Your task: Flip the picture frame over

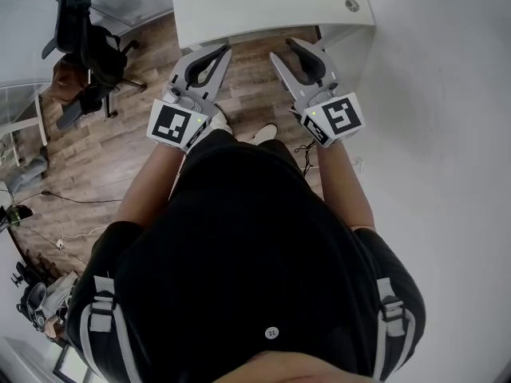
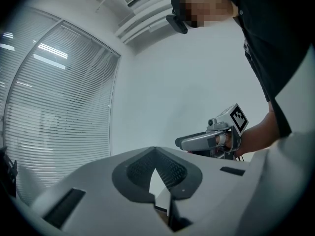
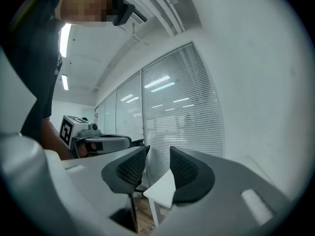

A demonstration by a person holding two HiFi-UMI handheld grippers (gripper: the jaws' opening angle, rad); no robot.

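No picture frame shows in any view. My left gripper (image 1: 223, 52) is held level in front of the near edge of a white table (image 1: 263, 6). Its jaw tips touch, so it is shut with nothing in it (image 2: 155, 149). Beside it my right gripper (image 1: 286, 49) points the same way. Its jaws stand apart with a narrow gap and nothing between the pads (image 3: 157, 154). A corner of the white table (image 3: 165, 191) shows through that gap. Each gripper appears in the other's view: the right gripper (image 2: 197, 141) and the left gripper (image 3: 106, 142).
A black office chair (image 1: 88, 46) stands on the wood floor (image 1: 120, 150) at the left. A white wall (image 1: 447, 134) runs along the right side. Windows with blinds (image 3: 182, 107) lie beyond the table. A small round cap (image 1: 351, 5) sits in the tabletop.
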